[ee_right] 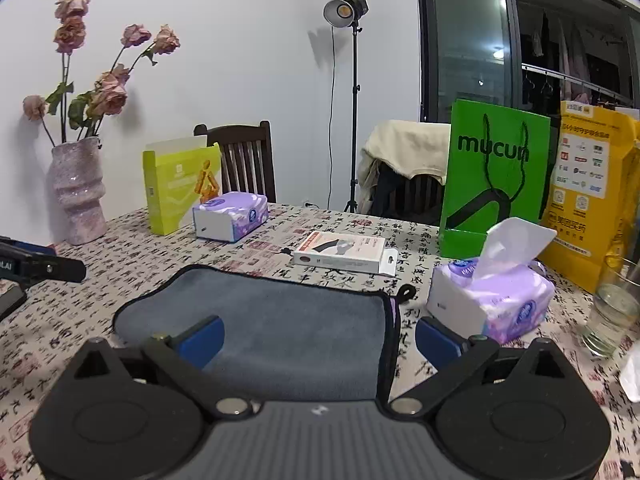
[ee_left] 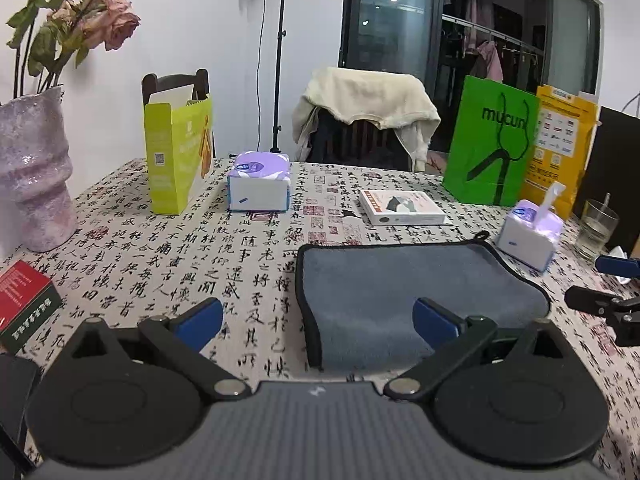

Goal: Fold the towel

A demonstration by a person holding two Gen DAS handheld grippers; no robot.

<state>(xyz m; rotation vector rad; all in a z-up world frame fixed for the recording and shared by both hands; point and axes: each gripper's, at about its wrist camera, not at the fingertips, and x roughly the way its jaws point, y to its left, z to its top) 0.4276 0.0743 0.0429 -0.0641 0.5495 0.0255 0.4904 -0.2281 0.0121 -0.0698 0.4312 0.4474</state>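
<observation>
A grey towel [ee_left: 384,292] with a black hem lies on the table, folded over, with a rounded fold on one side and a hanging loop at a far corner. It also shows in the right wrist view [ee_right: 280,320]. My left gripper [ee_left: 318,322] is open, just above the towel's near left edge; its right finger is over the cloth. My right gripper [ee_right: 318,338] is open over the towel's near right edge, with the left finger over the cloth and the right finger past the hem. Neither holds anything.
The table [ee_left: 160,256] carries a calligraphy-print cloth. On it stand a vase [ee_left: 32,176], a yellow-green box [ee_left: 176,160], two tissue packs [ee_left: 260,186] [ee_right: 488,300], a white box [ee_left: 400,208], a green bag [ee_right: 492,176], a yellow bag [ee_right: 592,184] and a glass [ee_right: 612,312].
</observation>
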